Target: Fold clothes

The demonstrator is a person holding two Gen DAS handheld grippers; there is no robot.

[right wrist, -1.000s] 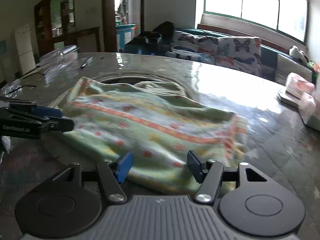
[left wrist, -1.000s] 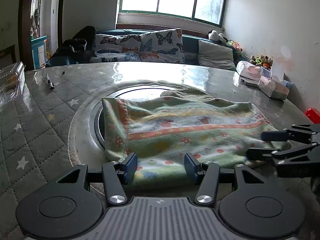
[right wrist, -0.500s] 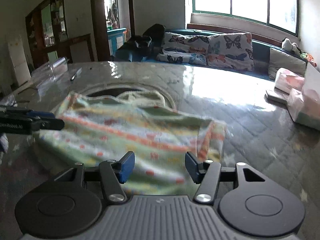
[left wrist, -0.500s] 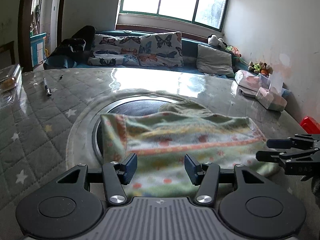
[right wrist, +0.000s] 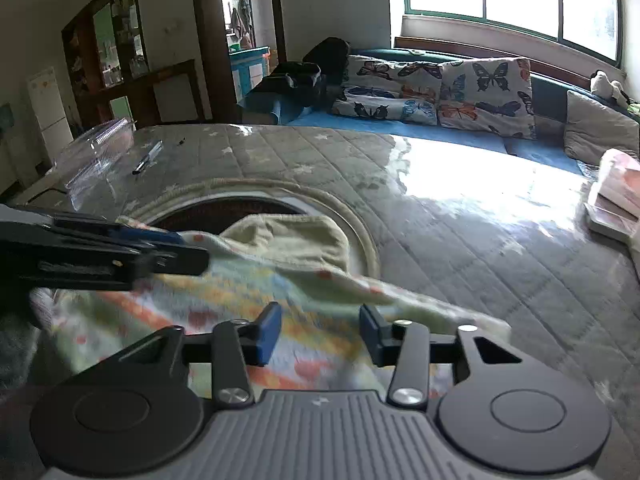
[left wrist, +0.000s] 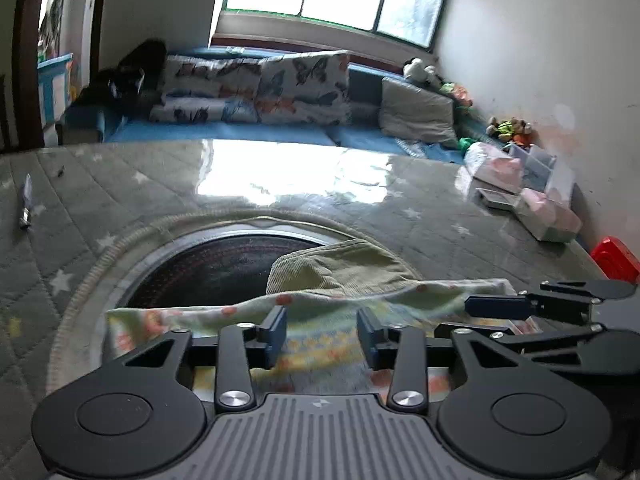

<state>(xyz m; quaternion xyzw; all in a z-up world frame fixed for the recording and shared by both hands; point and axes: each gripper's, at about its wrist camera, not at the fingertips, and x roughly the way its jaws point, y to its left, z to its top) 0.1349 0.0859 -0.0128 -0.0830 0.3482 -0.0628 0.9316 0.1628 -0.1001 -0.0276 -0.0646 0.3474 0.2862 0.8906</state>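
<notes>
A green cloth with orange dots and stripes (left wrist: 404, 300) (right wrist: 240, 300) lies flat on the quilted table (left wrist: 120, 200). My left gripper (left wrist: 322, 334) hovers low over its far edge. The jaws are closing, with cloth showing between the blue pads, which do not press on it. My right gripper (right wrist: 320, 330) is over the cloth's right part. Its jaws are closing too, with cloth between the pads but not pinched. Each gripper shows in the other's view: right gripper (left wrist: 492, 306), left gripper (right wrist: 172, 248). An olive corduroy garment (left wrist: 340, 264) (right wrist: 288, 236) pokes out from under the far edge.
A dark round inset (left wrist: 208, 268) sits in the table's middle. A pen (left wrist: 25, 204) and a clear plastic box (right wrist: 96, 148) lie at the far left. Tissue packs (left wrist: 548, 216) and a red object (left wrist: 614, 258) are at the right. A sofa stands behind.
Both grippers have advanced over the cloth toward its far edge, and both pairs of jaws have narrowed. More of the dark inset and the olive garment shows beyond the cloth.
</notes>
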